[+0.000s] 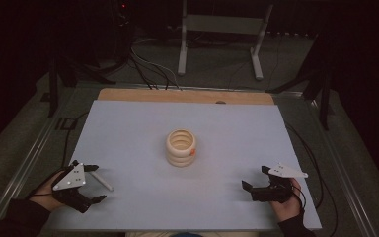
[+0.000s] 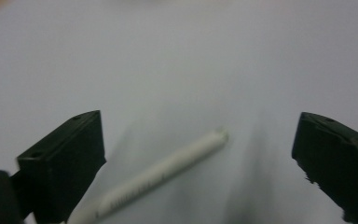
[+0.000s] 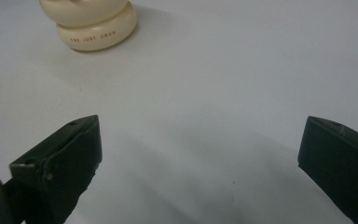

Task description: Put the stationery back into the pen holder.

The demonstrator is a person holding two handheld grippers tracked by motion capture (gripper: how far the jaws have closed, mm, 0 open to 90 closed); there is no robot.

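Note:
A cream ribbed holder [image 1: 181, 147], shaped like stacked rings with a small orange mark, stands upright at the middle of the pale blue mat [image 1: 128, 128]. Its base with red lettering shows at the top left of the right gripper view [image 3: 97, 28]. A white pen [image 1: 101, 180] lies flat on the mat at the front left, and it lies between the jaws in the left gripper view [image 2: 158, 175]. My left gripper [image 1: 97, 183] is open with the pen between its jaws, untouched. My right gripper [image 1: 255, 177] is open at the front right over bare mat, with nothing held.
The mat covers a wooden tabletop [image 1: 187, 95] whose far edge shows beyond it. Cables [image 1: 150, 69] and a metal stand [image 1: 222, 34] sit on the floor behind. A cable [image 1: 316, 168] trails along the right side of the table.

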